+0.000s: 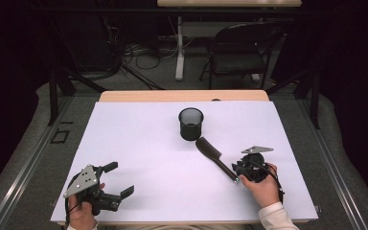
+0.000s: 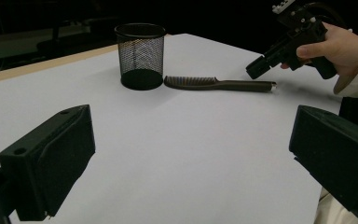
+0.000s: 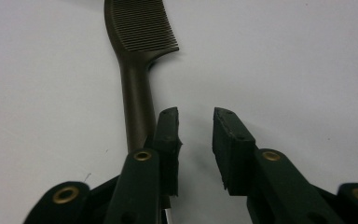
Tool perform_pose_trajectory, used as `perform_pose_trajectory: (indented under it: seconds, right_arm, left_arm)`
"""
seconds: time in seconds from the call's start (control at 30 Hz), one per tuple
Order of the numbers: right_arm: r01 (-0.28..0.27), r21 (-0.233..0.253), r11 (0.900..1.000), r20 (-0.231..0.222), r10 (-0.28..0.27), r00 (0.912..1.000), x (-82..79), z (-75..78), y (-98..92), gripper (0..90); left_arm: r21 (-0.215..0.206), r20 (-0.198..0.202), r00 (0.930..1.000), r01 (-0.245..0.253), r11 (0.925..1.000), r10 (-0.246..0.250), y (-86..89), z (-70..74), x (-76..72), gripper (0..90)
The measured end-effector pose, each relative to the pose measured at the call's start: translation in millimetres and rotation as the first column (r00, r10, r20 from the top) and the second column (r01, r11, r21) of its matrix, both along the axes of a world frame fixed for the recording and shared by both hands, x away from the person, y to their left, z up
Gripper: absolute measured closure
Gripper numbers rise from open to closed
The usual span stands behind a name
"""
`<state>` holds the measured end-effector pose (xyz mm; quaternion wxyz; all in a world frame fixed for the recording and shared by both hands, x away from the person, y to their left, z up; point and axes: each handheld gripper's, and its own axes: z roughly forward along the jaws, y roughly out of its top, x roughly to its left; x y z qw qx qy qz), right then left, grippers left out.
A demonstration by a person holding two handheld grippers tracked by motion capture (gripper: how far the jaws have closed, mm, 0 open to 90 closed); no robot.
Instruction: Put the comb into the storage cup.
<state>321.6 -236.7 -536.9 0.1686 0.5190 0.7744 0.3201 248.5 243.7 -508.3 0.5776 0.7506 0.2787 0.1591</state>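
On the white table [image 1: 139, 143], the brown comb [image 1: 214, 157] lies flat just beside the black mesh cup [image 1: 190, 123], its long axis running from the cup toward your right gripper [image 1: 242, 171]. Your right jaws are partly open and hold nothing; the handle end lies just left of them. Your left gripper [image 1: 117, 179] is wide open, empty and well apart. I can read no writing.

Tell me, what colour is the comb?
The comb is dark brown, teeth and handle alike. The right gripper view shows it best.
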Motion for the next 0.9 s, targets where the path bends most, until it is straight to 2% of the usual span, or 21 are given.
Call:
perform_pose_trajectory:
  seconds: [0.27,0.4,0.43,0.5,0.57,0.67,0.7,0.8,0.9]
  right_arm:
    - [-0.020,0.039,0.999,0.006,0.019,0.9998,1.2,1.4,-0.4,49.4]
    - [-0.041,0.045,0.998,0.030,0.039,0.9988,1.6,2.6,-0.2,44.8]
    - [-0.047,0.046,0.998,0.048,0.045,0.9978,1.7,2.5,-0.3,44.2]
    - [-0.054,0.047,0.997,0.047,0.052,0.9975,2.1,3.9,0.3,42.6]
    - [-0.070,0.037,0.997,0.066,0.068,0.9955,2.6,4.6,1.4,40.5]
    - [-0.076,0.024,0.997,0.071,0.074,0.9947,2.4,6.3,3.3,38.5]
    - [-0.075,0.021,0.997,0.070,0.074,0.9948,2.7,7.1,4.2,38.0]
    - [-0.064,0.014,0.998,0.029,0.064,0.9976,3.9,10.2,6.4,36.6]
    - [-0.069,0.002,0.998,0.023,0.069,0.9974,5.9,12.9,8.9,30.6]
  left_arm:
    - [0.002,0.000,1.0000,0.001,1.0000,-0.001,-0.3,-0.2,0.1,0.5]
    - [0.002,0.000,1.0000,0.002,1.0000,-0.002,-0.5,-0.3,0.1,0.5]
    - [0.001,0.000,1.0000,0.003,1.0000,-0.003,-0.6,-0.3,0.1,0.5]
    - [0.001,0.001,1.0000,0.003,1.0000,-0.003,-0.7,-0.4,0.1,0.5]
    - [0.002,0.000,1.0000,0.004,1.0000,-0.004,-0.9,-0.5,0.1,0.4]
    - [0.006,-0.001,1.0000,0.004,1.0000,-0.004,-1.2,-0.5,0.2,0.5]
    - [0.005,-0.002,1.0000,0.004,1.0000,-0.004,-1.3,-0.6,0.1,0.5]
    - [0.005,-0.003,1.0000,0.003,1.0000,-0.003,-1.4,-0.6,0.0,0.4]
    - [0.004,-0.003,1.0000,0.002,1.0000,-0.002,-1.4,-0.6,-0.1,0.4]
